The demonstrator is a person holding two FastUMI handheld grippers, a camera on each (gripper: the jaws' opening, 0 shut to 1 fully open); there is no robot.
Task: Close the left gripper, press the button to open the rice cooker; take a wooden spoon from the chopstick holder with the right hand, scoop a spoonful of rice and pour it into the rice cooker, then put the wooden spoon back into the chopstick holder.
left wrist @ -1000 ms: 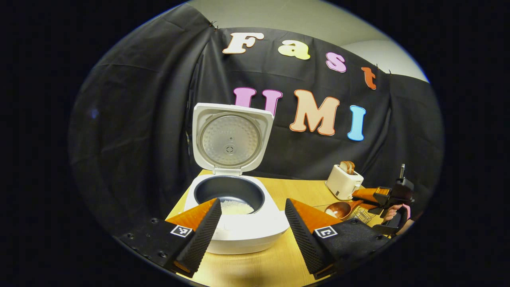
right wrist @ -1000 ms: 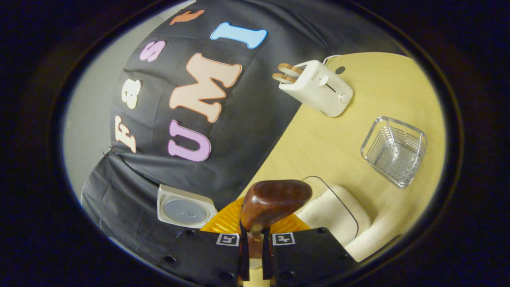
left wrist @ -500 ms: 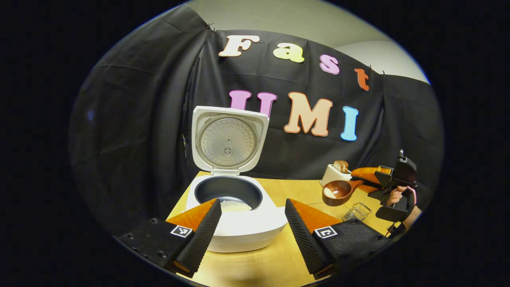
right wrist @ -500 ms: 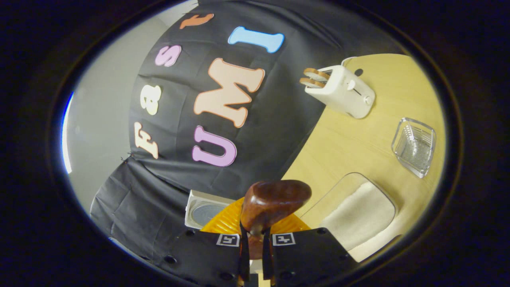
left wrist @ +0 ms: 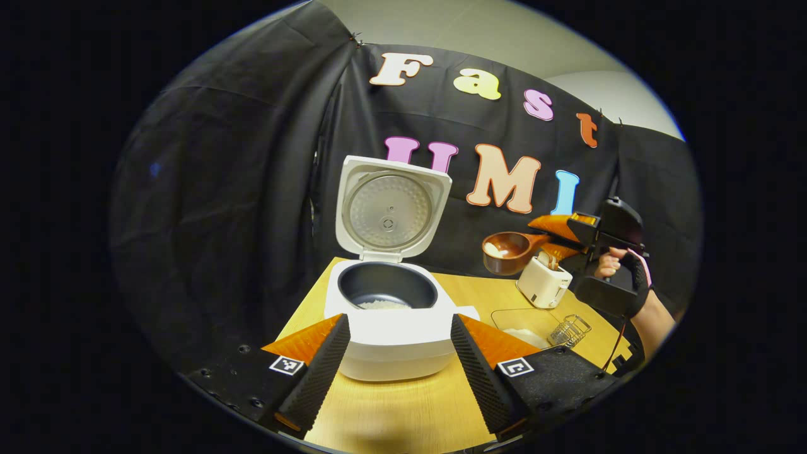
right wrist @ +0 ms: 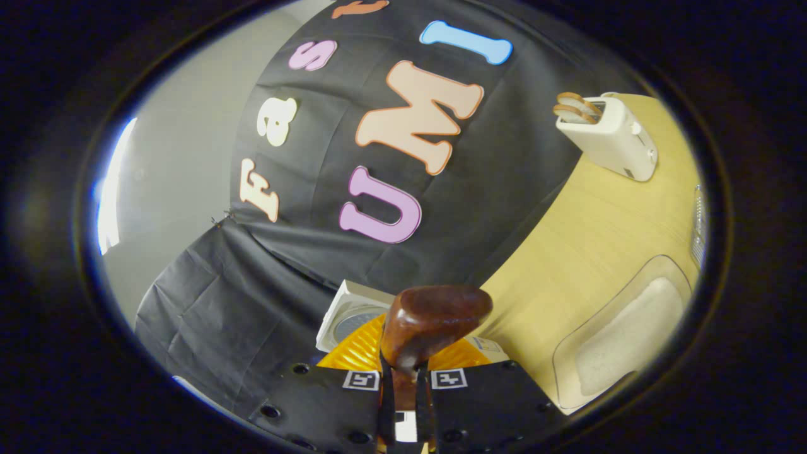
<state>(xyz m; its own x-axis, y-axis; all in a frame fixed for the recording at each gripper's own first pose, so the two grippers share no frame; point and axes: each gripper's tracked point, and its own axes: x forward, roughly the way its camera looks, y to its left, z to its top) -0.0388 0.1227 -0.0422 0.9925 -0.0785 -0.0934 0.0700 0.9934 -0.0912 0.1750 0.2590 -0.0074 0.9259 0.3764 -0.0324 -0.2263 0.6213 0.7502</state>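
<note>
Carrying a little rice in its bowl, the wooden spoon [left wrist: 509, 251] hangs in the air above the toaster [left wrist: 543, 283], handle pinched by the right gripper [right wrist: 403, 378]. Near the table's [left wrist: 403, 410] left edge stands the rice cooker [left wrist: 394, 315], lid upright, rice inside. Before it, the left gripper [left wrist: 394, 359] is spread wide, holding nothing.
</note>
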